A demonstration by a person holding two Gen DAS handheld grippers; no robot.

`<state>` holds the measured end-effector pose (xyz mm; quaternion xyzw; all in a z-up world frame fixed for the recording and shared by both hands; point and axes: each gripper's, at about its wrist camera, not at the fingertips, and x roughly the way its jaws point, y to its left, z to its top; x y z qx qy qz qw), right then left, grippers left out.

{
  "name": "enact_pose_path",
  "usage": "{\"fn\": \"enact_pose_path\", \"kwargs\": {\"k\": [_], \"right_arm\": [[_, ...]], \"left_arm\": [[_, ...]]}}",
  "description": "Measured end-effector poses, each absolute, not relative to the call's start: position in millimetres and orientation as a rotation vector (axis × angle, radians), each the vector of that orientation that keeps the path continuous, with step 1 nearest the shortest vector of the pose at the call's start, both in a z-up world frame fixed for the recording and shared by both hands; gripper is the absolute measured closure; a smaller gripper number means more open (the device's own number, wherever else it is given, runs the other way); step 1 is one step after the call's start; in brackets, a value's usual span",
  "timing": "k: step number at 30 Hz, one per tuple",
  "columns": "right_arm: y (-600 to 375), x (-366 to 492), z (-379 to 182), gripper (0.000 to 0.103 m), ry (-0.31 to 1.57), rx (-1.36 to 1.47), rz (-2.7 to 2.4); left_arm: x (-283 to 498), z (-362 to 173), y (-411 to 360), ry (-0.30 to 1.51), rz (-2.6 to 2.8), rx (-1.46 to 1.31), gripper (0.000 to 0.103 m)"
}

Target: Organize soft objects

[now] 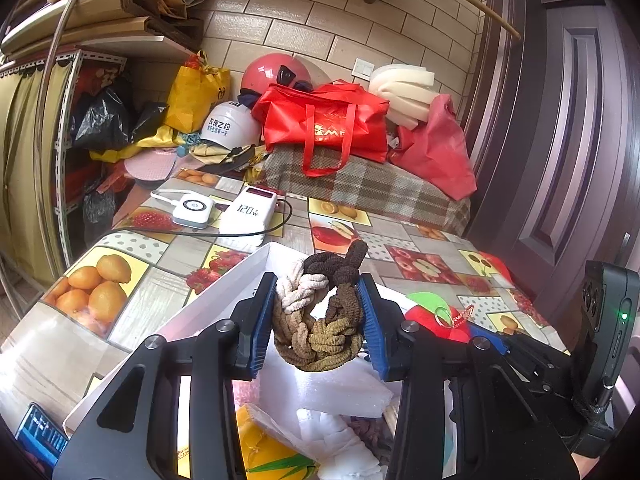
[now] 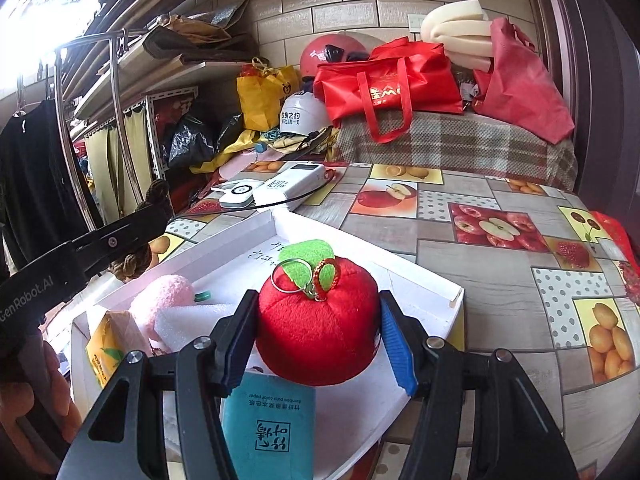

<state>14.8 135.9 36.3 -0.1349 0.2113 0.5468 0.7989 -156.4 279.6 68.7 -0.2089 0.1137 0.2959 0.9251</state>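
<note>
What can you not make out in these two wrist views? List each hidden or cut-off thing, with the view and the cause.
- Left wrist view: the white box floor, hidden by the left gripper and its braided hair ties.
- Right wrist view: the teal paper pack, cut off by the bottom edge.
- Right wrist view: the plush apple underside, hidden by the right gripper.

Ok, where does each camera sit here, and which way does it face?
Left wrist: on the left gripper, looking along its fingers at the bundle of hair ties they clamp above the white box; right gripper at right.
Right wrist: on the right gripper, facing the red plush apple it squeezes; left gripper at left.
Shared: box, power bank, fruit-print tablecloth.
</note>
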Motion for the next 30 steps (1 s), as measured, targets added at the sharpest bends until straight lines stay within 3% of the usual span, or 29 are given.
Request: {"fn": "enact_pose_path", "kwargs": {"k": [13,16,18,20,23,25,30], "right_arm": [[136,14,36,0.043,0.453,-0.289,1.173],[136,14,36,0.039,0.442,-0.292,1.168],[135,12,36,0.029,0.425,-0.297,1.166],[134,9,36,0.017,0.403,-0.295,1.156],[133,7,37,0.014,0.377,-0.294,1.151],[133,6,37,0.001,0.374,-0.298,1.149],[131,5,34,0.000,0.369,-0.305,1.143]], "left_arm": [[-157,68,280,0.233,0.606,-0.433,0.064],[-160,67,279,0.205,0.620,-0.448,0.047],[-162,67,279,0.191,0.636,-0.456,0.014],[-164,68,276,0.174,0.645,-0.453,0.001],[-167,70,275,0.151,0.660,-0.437,0.000],[-168,71,273,0.146,0.666,-0.428,0.000],[-172,72,272,0.134,0.674,-0.421,0.000]]}}
